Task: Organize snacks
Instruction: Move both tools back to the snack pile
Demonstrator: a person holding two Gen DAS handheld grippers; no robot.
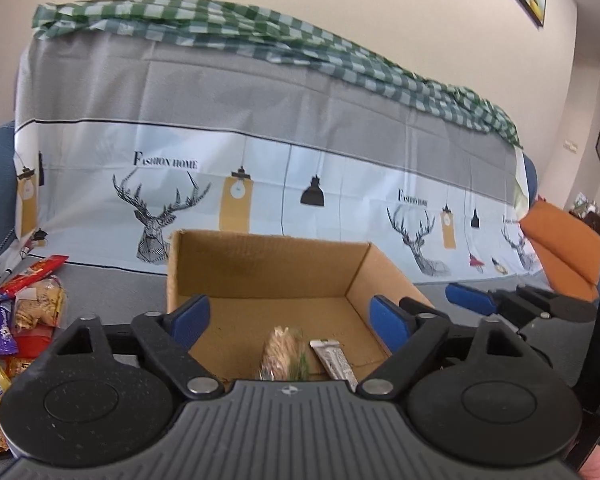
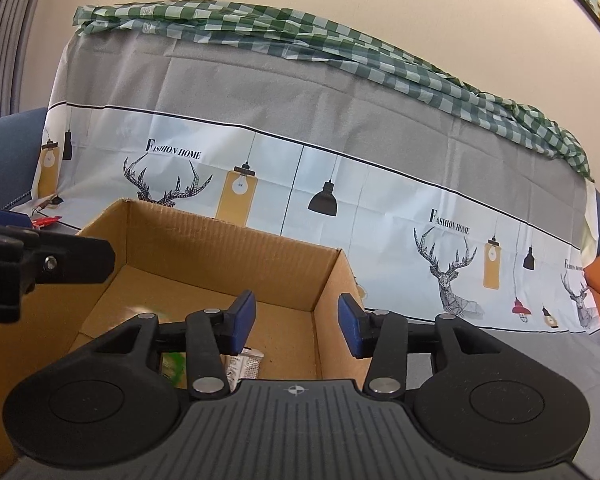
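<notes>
**A:** Status on the claws?

**B:** I see the left gripper (image 1: 290,320) spread wide with nothing between its pads, hovering over the near edge of the cardboard box (image 1: 300,276). The right gripper (image 2: 296,324) is parted too and holds nothing; it sits above the box's right wall.

**A:** Where are the snacks?

**B:** Two are on the box floor near the front: a clear biscuit pack (image 1: 278,354) and a grey-white bar (image 1: 334,362) just right of it. The rest, a loose snack pile (image 1: 28,312), lies on the grey seat left of the box.

**A:** Backdrop?

**B:** A deer-print sheet (image 1: 260,152), with a green checked cloth (image 1: 220,24) on top.
</notes>
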